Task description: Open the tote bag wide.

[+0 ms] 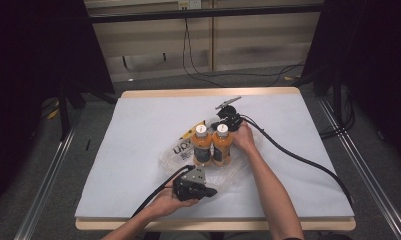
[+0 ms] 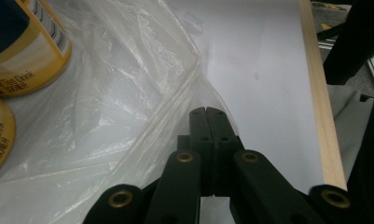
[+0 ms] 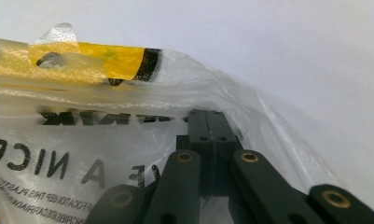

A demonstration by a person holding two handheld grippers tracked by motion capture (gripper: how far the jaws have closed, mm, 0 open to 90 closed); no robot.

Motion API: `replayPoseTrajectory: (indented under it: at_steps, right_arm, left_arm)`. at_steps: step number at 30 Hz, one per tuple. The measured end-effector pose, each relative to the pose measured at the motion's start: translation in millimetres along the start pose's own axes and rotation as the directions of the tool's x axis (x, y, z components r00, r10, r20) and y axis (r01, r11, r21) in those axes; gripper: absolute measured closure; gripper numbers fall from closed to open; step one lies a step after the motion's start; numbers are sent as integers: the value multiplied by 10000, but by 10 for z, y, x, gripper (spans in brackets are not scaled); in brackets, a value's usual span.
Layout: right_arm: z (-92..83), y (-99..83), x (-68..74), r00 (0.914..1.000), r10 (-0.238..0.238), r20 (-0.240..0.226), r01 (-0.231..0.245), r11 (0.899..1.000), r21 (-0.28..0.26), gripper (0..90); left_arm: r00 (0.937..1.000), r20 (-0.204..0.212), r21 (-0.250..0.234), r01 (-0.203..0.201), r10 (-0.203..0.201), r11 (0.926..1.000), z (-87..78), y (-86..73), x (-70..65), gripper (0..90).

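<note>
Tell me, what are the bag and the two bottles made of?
The bag looks like thin, see-through plastic film: it is glossy, crinkled, and printed with black letters. The two bottles are probably clear plastic too, though glass can't be ruled out; orange drink shows through above their labels, and each has a white cap. Both grippers, left and right, are shut on the bag's film.

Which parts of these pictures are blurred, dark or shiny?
High view: dark surroundings, evenly lit white table cover. Left gripper view: soft glare on the plastic bag, bottle labels slightly blurred. Right gripper view: near bag print and yellow band out of focus.
</note>
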State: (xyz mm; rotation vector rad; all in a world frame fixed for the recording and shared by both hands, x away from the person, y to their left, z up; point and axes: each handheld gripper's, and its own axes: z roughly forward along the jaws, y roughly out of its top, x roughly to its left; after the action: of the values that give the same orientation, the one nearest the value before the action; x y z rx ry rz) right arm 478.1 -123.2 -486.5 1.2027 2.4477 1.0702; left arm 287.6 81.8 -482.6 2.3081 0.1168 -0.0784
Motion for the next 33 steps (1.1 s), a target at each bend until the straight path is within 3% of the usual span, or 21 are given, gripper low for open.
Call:
replayPoseTrajectory:
  at_steps: [6, 7, 10, 17, 19, 23, 26, 29, 33]
  right_arm:
    - [28, 32, -39, 9999, 106, 112, -105, 9999, -39, 900]
    - [31, 36, -40, 9999, 105, 128, -104, 9999, -31, 900]
    - [42, 55, -45, 9996, 14, 268, -14, 10000, -16, 900]
    - [42, 64, -30, 9980, 341, 535, -342, 9994, 19, 900]
    - [33, 58, -20, 9994, 103, 322, -104, 9999, 11, 900]
    - [-39, 63, 25, 9999, 119, -83, -120, 9999, -59, 900]
    - [-97, 75, 62, 9995, 115, -300, -119, 9998, -144, 900]
    - [-163, 77, 101, 9990, -90, -427, 75, 9994, -352, 900]
    - [-317, 74, 127, 9977, -171, -656, 133, 9982, -583, 900]
  left_arm:
    - [9999, 28, 80, -101, 101, 9999, -1, 12, -18, 900]
    - [9998, -81, 373, -186, 189, 9991, -16, 27, -28, 900]
    - [9997, 52, 216, -260, 259, 9994, -5, 23, -31, 900]
    - [9999, 62, 142, -107, 106, 9998, -12, 18, -36, 900]
    - [10000, 37, 194, -69, 68, 9998, -28, 14, -18, 900]
    - [9999, 34, -136, 159, -159, 9998, -71, 13, 18, 900]
    - [9984, -19, -390, 559, -560, 9977, -104, 14, 53, 900]
    - [9974, -237, -456, 667, -678, 9967, -134, 13, 71, 900]
    - [9968, -145, -795, 774, -788, 9938, -187, 9, 82, 900]
